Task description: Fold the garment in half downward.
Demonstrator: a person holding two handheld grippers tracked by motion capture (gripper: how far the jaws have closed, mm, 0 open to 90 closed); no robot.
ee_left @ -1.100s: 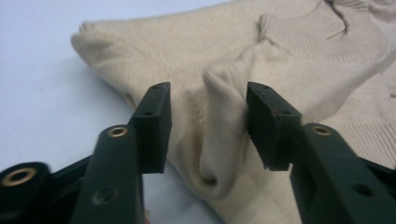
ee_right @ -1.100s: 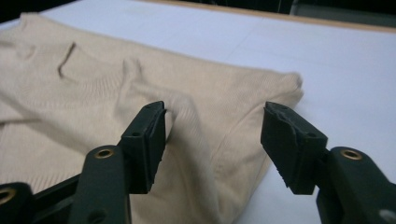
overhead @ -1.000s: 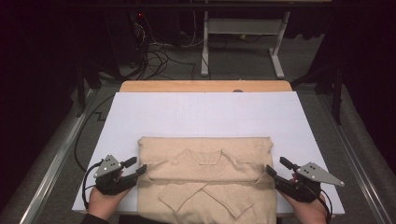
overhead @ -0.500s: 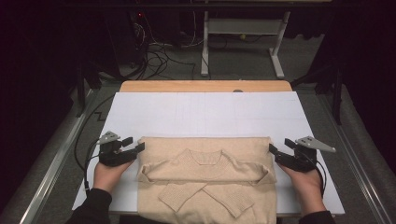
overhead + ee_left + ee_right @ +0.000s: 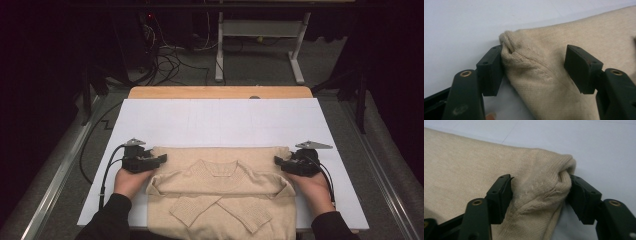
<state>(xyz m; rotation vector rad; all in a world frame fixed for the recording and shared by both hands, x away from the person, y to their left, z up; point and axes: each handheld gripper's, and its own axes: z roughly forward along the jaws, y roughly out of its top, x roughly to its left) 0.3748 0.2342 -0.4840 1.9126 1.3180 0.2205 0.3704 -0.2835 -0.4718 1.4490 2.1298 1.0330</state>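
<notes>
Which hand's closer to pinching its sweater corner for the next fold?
Right. The right gripper, fingers just closing, has the sweater corner bunched between both fingers. The left gripper, fingers just opened, touches its corner with one finger; the other stands clear.

- White sheet covers the tabletop; faint pencil-like grid lines on it.
- Wooden table edge shows as a tan strip along the far side.
- Grey floor beyond, dimly lit.
- White metal table frame stands at the back, two legs with feet.
- Tangle of black cables on the floor, left of the frame.
- Metal rails run along both sides of the table.
- Surroundings dark; light falls mainly on the tabletop.
</notes>
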